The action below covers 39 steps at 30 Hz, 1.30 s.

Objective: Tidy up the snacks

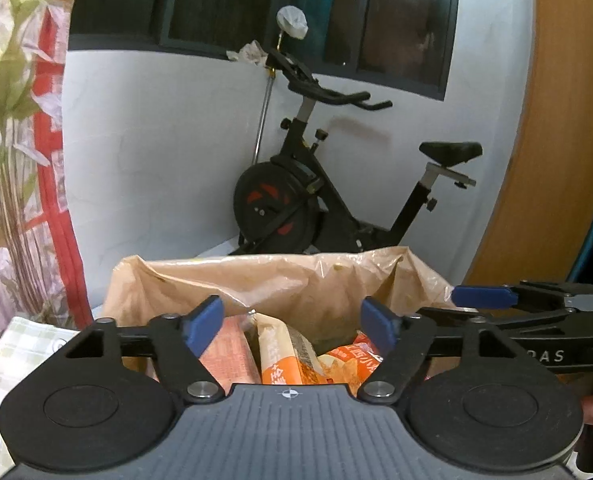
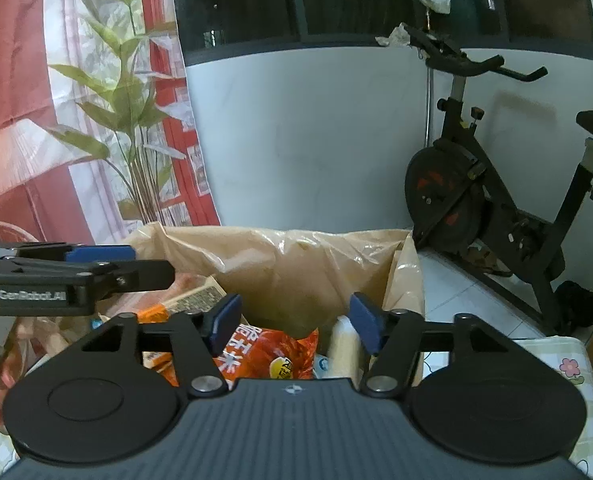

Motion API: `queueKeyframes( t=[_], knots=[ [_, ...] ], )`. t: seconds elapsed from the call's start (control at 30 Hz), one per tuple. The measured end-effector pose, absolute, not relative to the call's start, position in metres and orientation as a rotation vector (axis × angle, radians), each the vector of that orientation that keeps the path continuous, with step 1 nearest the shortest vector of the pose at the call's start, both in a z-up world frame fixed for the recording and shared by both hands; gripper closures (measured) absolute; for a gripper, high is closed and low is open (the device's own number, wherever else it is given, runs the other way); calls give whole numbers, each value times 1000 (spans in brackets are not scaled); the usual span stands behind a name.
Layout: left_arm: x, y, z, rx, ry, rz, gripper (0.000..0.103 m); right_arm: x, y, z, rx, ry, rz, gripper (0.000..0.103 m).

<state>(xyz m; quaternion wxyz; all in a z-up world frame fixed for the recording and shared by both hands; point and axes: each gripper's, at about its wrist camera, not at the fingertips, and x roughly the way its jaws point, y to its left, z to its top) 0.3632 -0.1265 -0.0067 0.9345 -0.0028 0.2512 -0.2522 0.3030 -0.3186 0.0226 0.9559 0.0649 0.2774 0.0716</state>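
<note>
just below and ahead of both spread, empty grippers, snack packets (image 1: 292, 356) lie in a tan plastic bag (image 1: 280, 280); left gripper (image 1: 292, 326) and right gripper (image 2: 294, 318) hover equally near.

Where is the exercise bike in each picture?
Left wrist view: the bike stands in the middle, behind the bag of snacks, against the white wall.
Right wrist view: the bike is at the right edge, right of the bag, its seat cut off.
Shared landmark: the tan bag, just beyond the fingers in both views.
</note>
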Motion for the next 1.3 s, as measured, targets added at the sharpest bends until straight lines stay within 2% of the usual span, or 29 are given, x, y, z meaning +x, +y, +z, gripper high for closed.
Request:
queueKeyframes(
  t=[0.13, 0.27, 0.47, 0.67, 0.97, 1.3],
  knots=[
    [342, -118, 10, 24, 465, -491, 12, 289, -314, 36, 129, 541, 144, 20],
    [320, -108, 26, 33, 439, -464, 9, 271, -309, 52, 126, 508, 134, 11],
    [282, -93, 50, 42, 391, -387, 6, 240, -298, 76, 135, 461, 117, 3],
    [242, -83, 70, 66, 306, -317, 5, 206, -284, 91, 124, 428, 75, 0],
    [207, -80, 76, 77, 358, -308, 5, 157, -273, 102, 170, 399, 60, 0],
    [200, -75, 75, 54, 356, -296, 6, 146, -269, 105, 141, 406, 51, 0]
  ],
)
